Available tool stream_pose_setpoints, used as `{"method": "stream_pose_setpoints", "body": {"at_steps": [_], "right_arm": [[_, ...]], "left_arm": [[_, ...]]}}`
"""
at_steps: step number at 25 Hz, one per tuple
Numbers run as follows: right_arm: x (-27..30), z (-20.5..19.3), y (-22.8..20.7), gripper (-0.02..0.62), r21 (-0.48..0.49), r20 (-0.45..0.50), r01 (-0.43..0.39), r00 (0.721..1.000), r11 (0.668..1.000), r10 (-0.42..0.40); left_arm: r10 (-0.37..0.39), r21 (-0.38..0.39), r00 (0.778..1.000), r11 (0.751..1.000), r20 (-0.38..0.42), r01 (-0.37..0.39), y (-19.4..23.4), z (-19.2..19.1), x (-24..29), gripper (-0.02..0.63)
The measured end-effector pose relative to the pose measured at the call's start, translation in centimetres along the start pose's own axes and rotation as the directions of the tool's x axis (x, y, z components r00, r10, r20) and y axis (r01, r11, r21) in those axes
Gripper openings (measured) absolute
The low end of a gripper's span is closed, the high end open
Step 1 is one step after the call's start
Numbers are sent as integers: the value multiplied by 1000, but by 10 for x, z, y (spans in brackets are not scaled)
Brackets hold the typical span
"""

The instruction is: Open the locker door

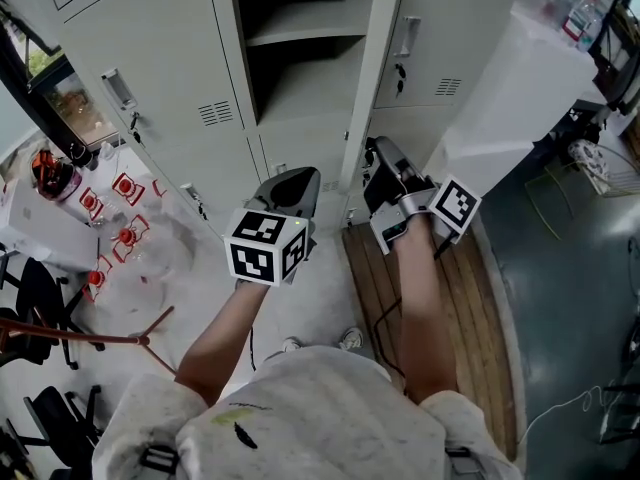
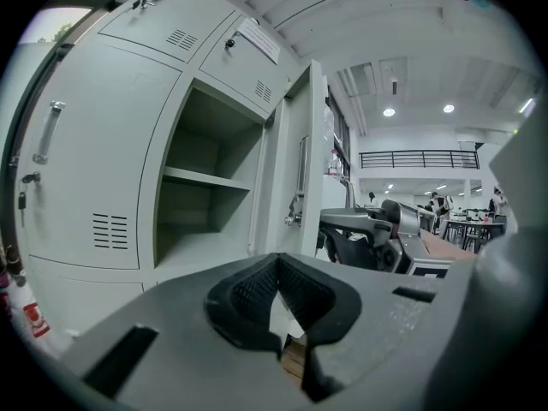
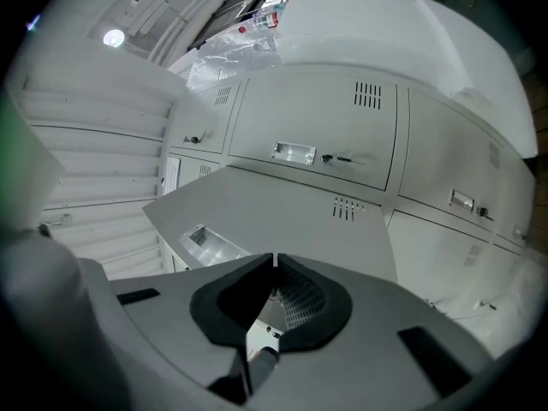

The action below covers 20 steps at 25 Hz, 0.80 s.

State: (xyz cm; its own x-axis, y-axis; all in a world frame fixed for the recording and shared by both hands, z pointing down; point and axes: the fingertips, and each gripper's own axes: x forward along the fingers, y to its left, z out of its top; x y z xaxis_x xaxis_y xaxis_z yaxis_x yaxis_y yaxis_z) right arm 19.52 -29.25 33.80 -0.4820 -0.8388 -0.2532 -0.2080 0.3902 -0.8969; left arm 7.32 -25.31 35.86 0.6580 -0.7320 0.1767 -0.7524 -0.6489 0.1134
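Note:
The grey locker bank fills the top of the head view. One middle compartment [image 1: 300, 63] stands open, its door [image 1: 372, 78] swung out edge-on towards me. The left gripper view shows the empty compartment with a shelf [image 2: 205, 180] and the open door [image 2: 298, 182] to its right. My left gripper [image 1: 295, 180] [image 2: 278, 259] is shut on nothing and hangs in front of the opening, apart from it. My right gripper [image 1: 378, 156] [image 3: 274, 261], also shut and empty, sits just right of the door's edge. The door face [image 3: 291, 208] with its recessed handle [image 3: 205, 242] fills the right gripper view.
Closed lockers with handles [image 1: 117, 86] flank the open one. A wooden platform [image 1: 460, 308] lies on the floor under my right arm. A white block [image 1: 510, 98] leans at the right. A white table [image 1: 60, 233] with red items and black chairs [image 1: 40, 298] stand at the left.

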Motion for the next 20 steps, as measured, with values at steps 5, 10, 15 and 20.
{"method": "stream_pose_setpoints", "body": {"at_steps": [5,10,15,20], "right_arm": [[-13,18,-3,17,20,7,-18,1000,1000,18],[-24,37,-7,17,22,10,-21,1000,1000,21],[-34,56,-13,17,22,16,-22,1000,1000,22],[-40,75,-19,17,22,22,-25,999,999,24]], "left_arm": [[-6,8,1000,1000,-3,6,-19,2,13,6],[-8,7,1000,1000,-1,8,-33,4,28,6],[-14,13,1000,1000,0,14,-50,6,42,6],[-14,17,1000,1000,-4,14,-62,7,56,6]]}}
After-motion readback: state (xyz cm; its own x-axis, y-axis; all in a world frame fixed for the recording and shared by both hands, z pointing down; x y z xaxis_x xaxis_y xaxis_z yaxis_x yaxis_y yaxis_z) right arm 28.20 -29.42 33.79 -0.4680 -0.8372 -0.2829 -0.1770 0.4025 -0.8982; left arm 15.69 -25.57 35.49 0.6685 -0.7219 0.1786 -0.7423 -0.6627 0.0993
